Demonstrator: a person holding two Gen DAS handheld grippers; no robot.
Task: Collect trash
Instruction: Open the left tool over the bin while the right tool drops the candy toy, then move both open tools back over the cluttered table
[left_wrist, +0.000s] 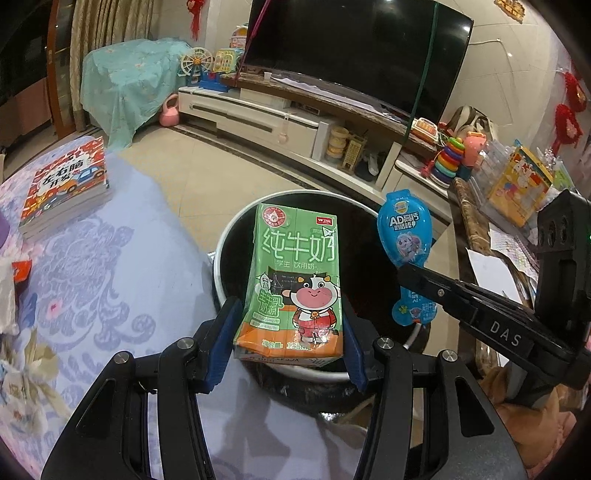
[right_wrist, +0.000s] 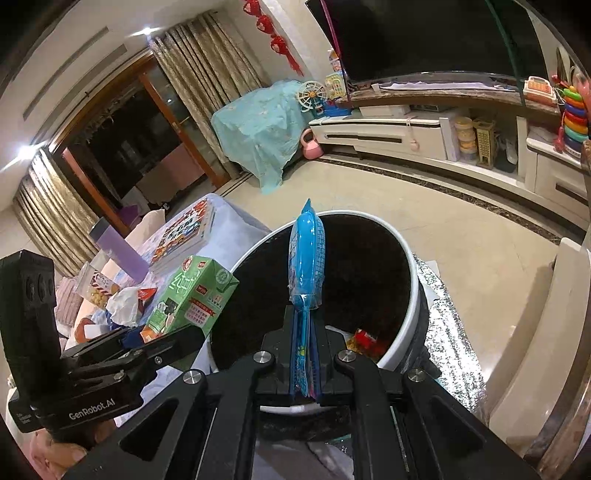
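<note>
My left gripper (left_wrist: 291, 332) is shut on a green milk carton (left_wrist: 295, 280) and holds it over the round white trash bin (left_wrist: 221, 258) with its black liner. My right gripper (right_wrist: 304, 354) is shut on a flat blue snack wrapper (right_wrist: 306, 254), held upright over the same bin (right_wrist: 415, 291). In the left wrist view the wrapper (left_wrist: 404, 236) hangs at the bin's right side in the right gripper (left_wrist: 424, 284). In the right wrist view the carton (right_wrist: 192, 295) sits at the bin's left edge in the left gripper (right_wrist: 155, 338). Some red and yellow trash (right_wrist: 364, 339) lies inside the bin.
A table with a lilac patterned cloth (left_wrist: 110, 266) lies left of the bin, with a stack of books (left_wrist: 66, 184), a crumpled tissue (right_wrist: 123, 304), a snack jar (right_wrist: 98, 286) and a purple box (right_wrist: 122, 247). A TV stand (left_wrist: 295, 122) lies beyond. A cluttered shelf (left_wrist: 517, 192) stands right.
</note>
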